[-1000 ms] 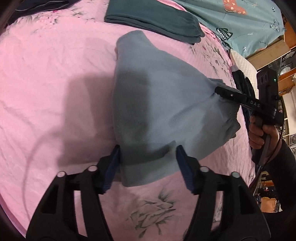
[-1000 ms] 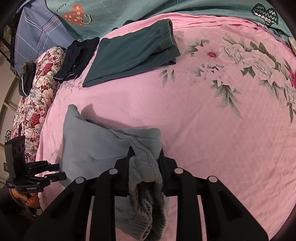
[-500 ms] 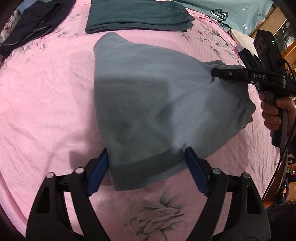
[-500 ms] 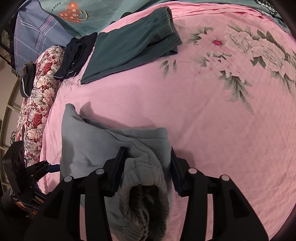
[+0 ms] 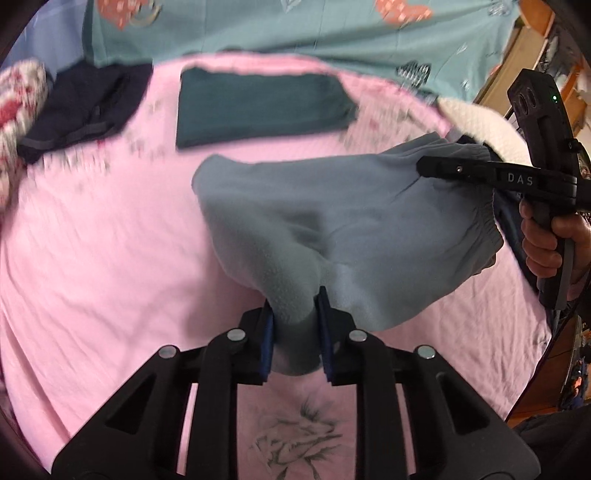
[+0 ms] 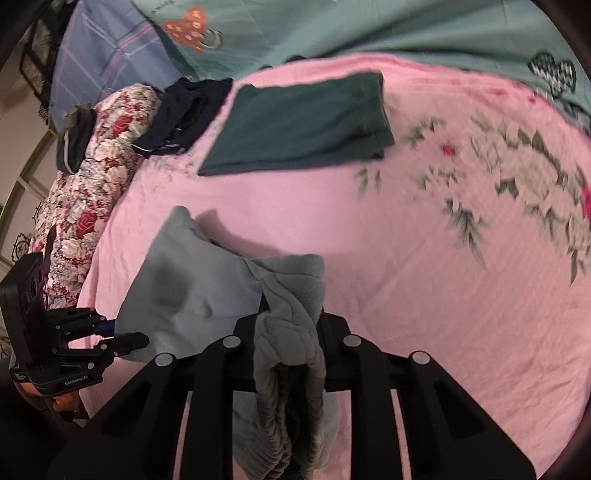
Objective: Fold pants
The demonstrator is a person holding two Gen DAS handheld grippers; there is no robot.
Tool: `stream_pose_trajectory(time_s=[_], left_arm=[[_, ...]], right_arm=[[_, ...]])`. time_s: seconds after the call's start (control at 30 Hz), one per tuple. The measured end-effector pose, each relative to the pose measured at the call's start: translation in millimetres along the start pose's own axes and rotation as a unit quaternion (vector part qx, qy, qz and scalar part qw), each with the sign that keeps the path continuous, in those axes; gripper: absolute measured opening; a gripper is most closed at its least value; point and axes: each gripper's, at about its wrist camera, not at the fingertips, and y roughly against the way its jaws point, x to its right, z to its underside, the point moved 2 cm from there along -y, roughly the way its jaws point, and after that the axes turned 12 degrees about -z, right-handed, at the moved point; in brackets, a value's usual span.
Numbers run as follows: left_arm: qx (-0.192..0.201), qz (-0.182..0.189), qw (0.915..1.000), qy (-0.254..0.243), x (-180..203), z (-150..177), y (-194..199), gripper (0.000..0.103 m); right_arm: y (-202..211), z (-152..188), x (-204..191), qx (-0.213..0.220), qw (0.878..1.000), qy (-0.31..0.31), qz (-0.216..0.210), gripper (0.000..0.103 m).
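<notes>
Two grippers, both pinching one item. We log grey fleece pants (image 5: 354, 221) lifted between them over the pink sheet (image 5: 92, 266), only the far folded end resting on it. Left gripper (image 5: 293, 314): jaws closing, blue pads pressing a bunched fold of fleece. Right gripper (image 6: 290, 325): jaws closing on the gathered elastic waistband, which hangs down between the fingers.

No containers listed. On the sheet beyond the pants we count folded dark green pants (image 6: 303, 125) and, beside them, a navy garment (image 6: 184, 114), both well apart from the grey pair. We note bare sheet between them and to the right.

Left view alone shows a hand (image 5: 546, 240) on the right gripper's handle. Right view alone shows a floral quilt (image 6: 92, 173) along the sheet's left edge and a teal blanket (image 6: 332, 29) at its far edge.
</notes>
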Motion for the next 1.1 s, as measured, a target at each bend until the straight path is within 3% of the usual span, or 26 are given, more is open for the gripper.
stream_pose_trajectory(time_s=[0.13,0.33,0.5,0.67,0.73,0.77,0.8,0.87,0.97,1.07,1.1], left_arm=[[0.044,-0.006,0.9990,-0.003,-14.9,-47.0,11.9,0.020],[0.099,-0.023,0.9944,-0.028,-44.0,-145.8,-20.2,0.020],[0.091,-0.044,0.9944,-0.032,-70.1,-187.7,-89.9,0.020],[0.053,-0.048,0.9972,-0.021,-83.1,-185.1,-141.6,0.021],[0.051,-0.056,0.9967,-0.028,-82.7,-179.4,-152.8,0.030],[0.050,-0.067,0.9961,-0.027,-83.9,-177.5,-157.5,0.040],[0.051,-0.078,0.9954,-0.023,-86.3,-177.1,-159.7,0.059],[0.055,-0.106,0.9929,-0.008,-93.6,-177.9,-160.3,0.080],[0.056,-0.125,0.9906,-0.002,-99.8,-180.9,-148.4,0.091],[0.069,-0.147,0.9868,-0.002,-104.2,-179.5,-124.1,0.095],[0.076,-0.149,0.9858,0.003,-105.9,-177.0,-111.7,0.095]], right_arm=[[25.7,-24.1,-18.8,0.031,0.999,0.032,0.000,0.020],[44.1,-107.3,-16.5,0.091,0.994,0.056,0.006,0.020],[14.9,-180.7,22.7,0.117,0.992,0.046,0.024,0.020],[-51.6,-213.8,61.8,0.082,0.995,0.038,0.049,0.020],[-79.6,-215.6,77.5,0.060,0.995,0.028,0.072,0.021],[-87.8,-214.7,83.6,0.057,0.995,0.025,0.082,0.021],[-93.3,-213.9,91.0,0.058,0.994,0.021,0.089,0.022],[-95.7,-213.1,97.8,0.064,0.994,0.010,0.086,0.023],[-96.5,-213.6,93.5,0.054,0.994,0.023,0.089,0.038],[-93.9,-215.6,85.5,0.034,0.994,0.028,0.104,0.047],[-87.3,-215.5,81.8,0.035,0.993,0.023,0.109,0.063]])
